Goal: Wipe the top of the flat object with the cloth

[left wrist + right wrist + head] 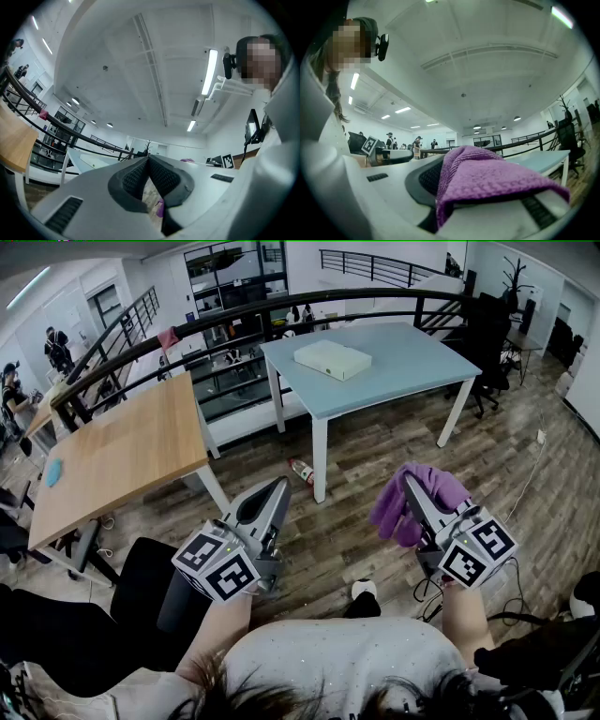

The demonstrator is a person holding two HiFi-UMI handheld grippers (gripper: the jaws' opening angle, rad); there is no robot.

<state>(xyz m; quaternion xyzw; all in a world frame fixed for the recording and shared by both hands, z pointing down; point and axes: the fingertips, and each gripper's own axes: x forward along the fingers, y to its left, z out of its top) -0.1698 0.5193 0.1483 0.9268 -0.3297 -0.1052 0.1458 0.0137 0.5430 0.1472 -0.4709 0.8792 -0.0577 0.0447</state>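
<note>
Purple cloth [389, 510] is pinched by the right tool [410, 484]; the left tool [279, 486] is pressed together, empty. With the flat object [332, 359] well apart on the blue worktop [412, 362], a firm pinch is advised.

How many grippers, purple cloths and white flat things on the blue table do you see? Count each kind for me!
Grippers: 2, the left gripper and the right gripper
Purple cloths: 1, the purple cloth clamped in the right gripper
White flat things: 1, the white flat object on the blue table
Total: 4
</note>
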